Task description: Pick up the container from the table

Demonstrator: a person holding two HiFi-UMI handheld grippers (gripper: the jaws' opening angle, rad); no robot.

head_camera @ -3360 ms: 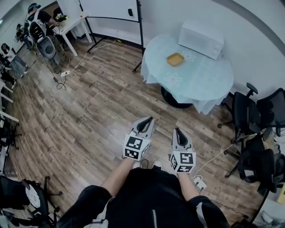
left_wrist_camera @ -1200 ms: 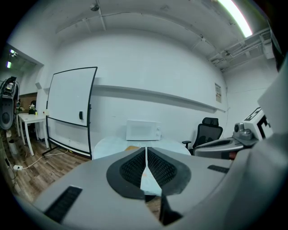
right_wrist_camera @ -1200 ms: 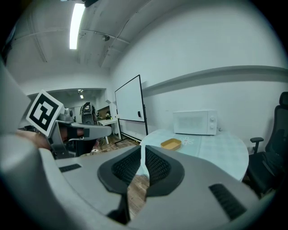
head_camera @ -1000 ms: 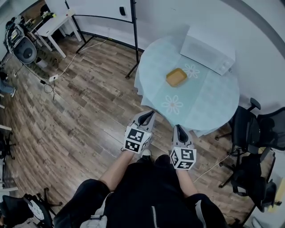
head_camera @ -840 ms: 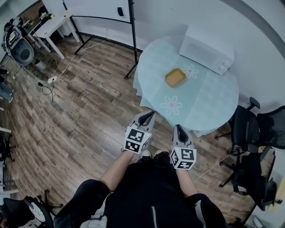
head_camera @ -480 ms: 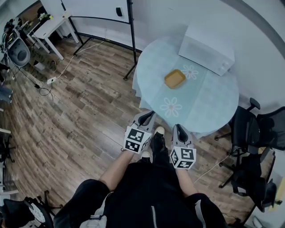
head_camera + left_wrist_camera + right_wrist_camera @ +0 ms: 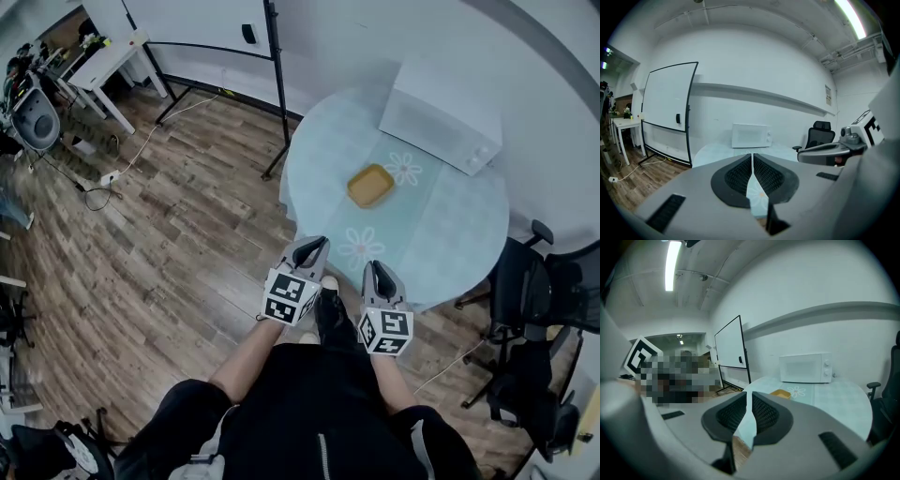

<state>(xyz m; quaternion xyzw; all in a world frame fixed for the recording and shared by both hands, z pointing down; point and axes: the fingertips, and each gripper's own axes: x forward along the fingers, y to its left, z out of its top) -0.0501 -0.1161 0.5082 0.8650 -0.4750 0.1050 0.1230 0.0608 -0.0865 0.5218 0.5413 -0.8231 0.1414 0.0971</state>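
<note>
The yellow container (image 7: 370, 185) lies near the middle of the round worktop (image 7: 450, 234), before the microwave (image 7: 441, 117) at its far edge, with bare cloth all around it, while the left gripper (image 7: 316, 244) and the right gripper (image 7: 376, 270), fingers pressed together on nothing, hover at the near edge.

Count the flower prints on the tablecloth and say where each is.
2. One flower print lies between the yellow container and the microwave; the other flower print sits near the tablecloth's nearest edge. More may hide under the microwave.
</note>
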